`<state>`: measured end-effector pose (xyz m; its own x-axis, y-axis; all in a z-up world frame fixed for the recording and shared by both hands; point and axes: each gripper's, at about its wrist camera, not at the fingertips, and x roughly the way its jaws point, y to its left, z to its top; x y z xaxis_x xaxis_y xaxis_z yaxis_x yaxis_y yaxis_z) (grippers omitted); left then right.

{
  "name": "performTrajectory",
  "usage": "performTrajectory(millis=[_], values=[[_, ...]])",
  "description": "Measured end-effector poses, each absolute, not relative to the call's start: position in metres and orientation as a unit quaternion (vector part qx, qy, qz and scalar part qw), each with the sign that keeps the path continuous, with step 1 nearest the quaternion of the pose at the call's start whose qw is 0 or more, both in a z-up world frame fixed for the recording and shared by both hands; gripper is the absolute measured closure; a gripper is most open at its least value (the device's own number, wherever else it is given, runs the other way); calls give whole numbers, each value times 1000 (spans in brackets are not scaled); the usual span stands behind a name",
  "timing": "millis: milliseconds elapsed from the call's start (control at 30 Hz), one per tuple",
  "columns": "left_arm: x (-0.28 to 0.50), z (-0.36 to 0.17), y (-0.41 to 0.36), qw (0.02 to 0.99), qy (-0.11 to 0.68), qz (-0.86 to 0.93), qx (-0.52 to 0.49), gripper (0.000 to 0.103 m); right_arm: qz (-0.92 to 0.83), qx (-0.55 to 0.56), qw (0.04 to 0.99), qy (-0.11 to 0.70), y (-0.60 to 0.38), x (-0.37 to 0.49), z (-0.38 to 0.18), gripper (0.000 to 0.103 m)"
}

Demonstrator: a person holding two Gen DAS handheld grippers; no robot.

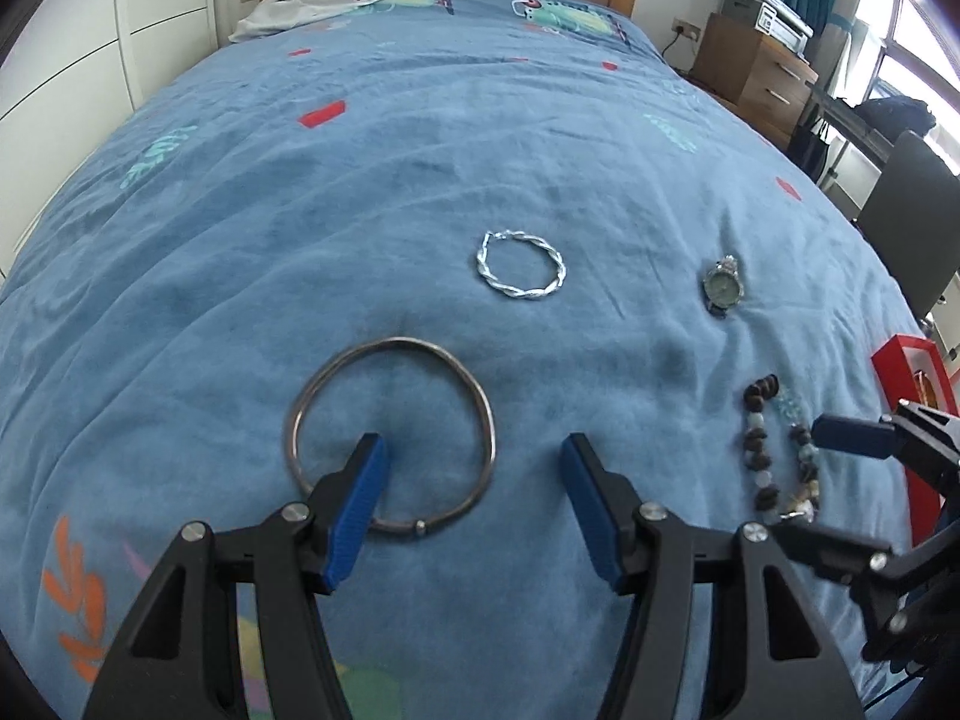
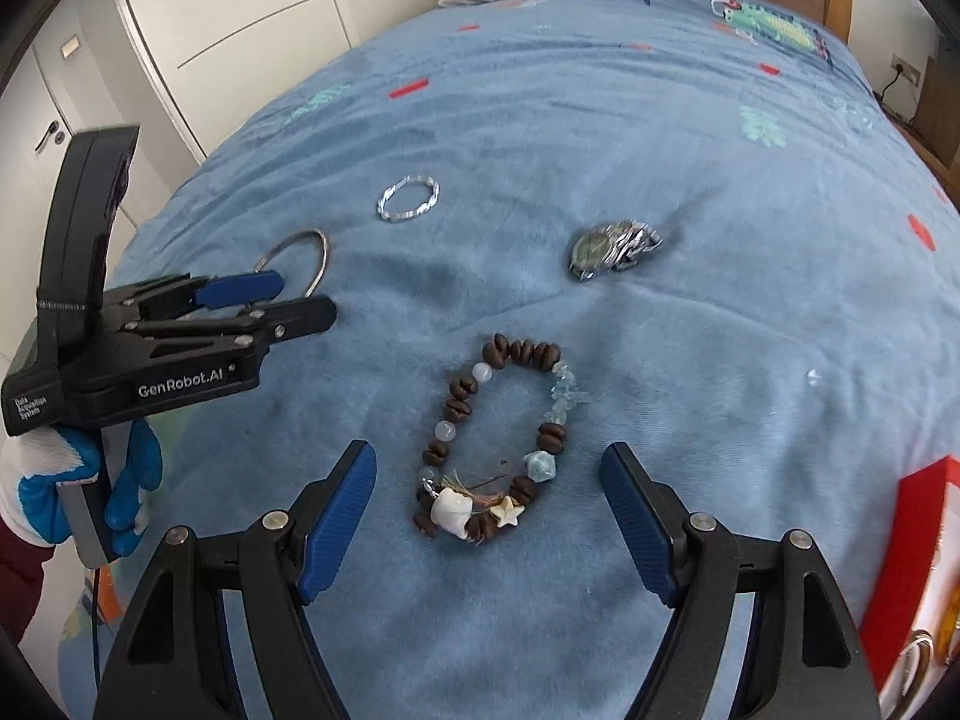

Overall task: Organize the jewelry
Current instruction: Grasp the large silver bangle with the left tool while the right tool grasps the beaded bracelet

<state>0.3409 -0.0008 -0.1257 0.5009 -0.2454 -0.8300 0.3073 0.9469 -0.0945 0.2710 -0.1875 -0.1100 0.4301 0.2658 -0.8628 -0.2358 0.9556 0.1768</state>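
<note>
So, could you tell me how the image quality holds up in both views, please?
Left wrist view: strong fisheye bend at the edges, the window blown out at top right, the bangle sharp. Right wrist view: same bending, even soft light, the beaded bracelet crisp, the watch slightly glary.

Bed with blue duvet (image 1: 420, 150). Left tongs (image 1: 474, 501) spread wide, one blue pad inside metal bangle (image 1: 390, 426). Twisted silver bracelet (image 1: 521, 264) at 12 o'clock; wristwatch (image 1: 723, 288) at 2; beaded bracelet (image 1: 777, 450) at 3, right tongs (image 1: 852, 435) touching it.
</note>
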Motion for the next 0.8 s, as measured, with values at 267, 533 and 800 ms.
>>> performTrajectory(millis=[267, 533, 800], values=[[340, -126, 4, 870, 463, -172, 18, 70, 144, 5, 845, 515, -183, 274, -121, 73], [333, -125, 4, 864, 466, -189, 30, 98, 157, 23, 843, 515, -181, 276, -126, 88], [321, -113, 0, 859, 467, -211, 8, 99, 178, 35, 839, 513, -188, 267, -118, 91]])
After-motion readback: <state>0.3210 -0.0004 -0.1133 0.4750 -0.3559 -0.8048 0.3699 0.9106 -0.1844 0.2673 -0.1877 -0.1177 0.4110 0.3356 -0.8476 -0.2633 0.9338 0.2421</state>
